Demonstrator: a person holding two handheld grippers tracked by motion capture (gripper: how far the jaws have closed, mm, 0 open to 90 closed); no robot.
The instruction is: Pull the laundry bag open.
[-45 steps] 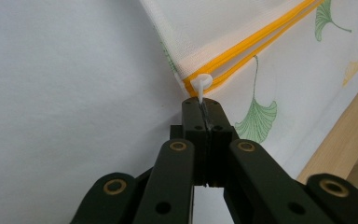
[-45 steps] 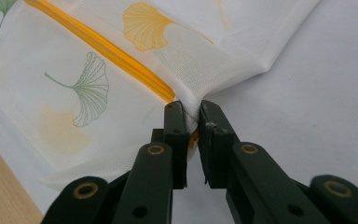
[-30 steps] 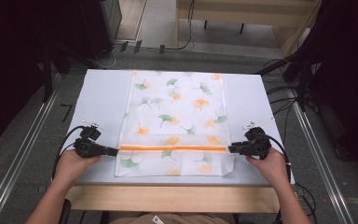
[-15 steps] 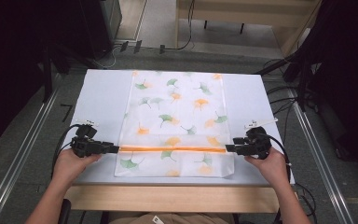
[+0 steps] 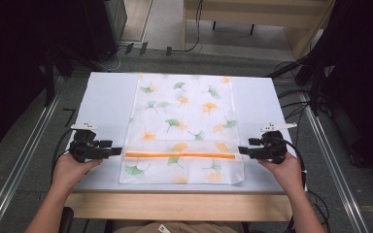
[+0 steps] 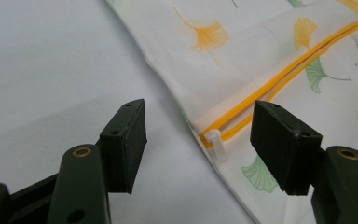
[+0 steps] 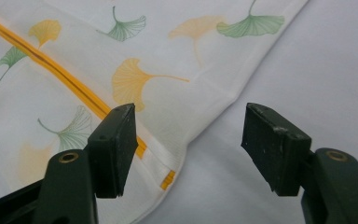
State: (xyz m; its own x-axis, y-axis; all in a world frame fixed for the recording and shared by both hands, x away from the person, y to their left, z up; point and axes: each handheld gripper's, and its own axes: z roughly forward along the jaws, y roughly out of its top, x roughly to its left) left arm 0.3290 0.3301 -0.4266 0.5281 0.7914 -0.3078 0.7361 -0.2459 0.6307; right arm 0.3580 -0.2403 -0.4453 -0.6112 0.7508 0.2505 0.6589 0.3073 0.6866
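The left gripper (image 5: 119,151) has just been spreading its jaws; they stand released, with the white zipper pull (image 6: 216,143) lying between them, untouched. The right gripper (image 5: 241,150) has likewise just been parting its jaws, which grasp nothing, the cloth's edge beneath them. Between the two lies the ginkgo-print cloth bag (image 5: 182,121), flat on the white table (image 5: 104,97), its orange zipper (image 5: 179,155) running left to right near the near edge. No writing can be read anywhere.

No words, numbers, labels or brand marks can be read anywhere, not even on the leaf-patterned cloth bag (image 5: 182,126).
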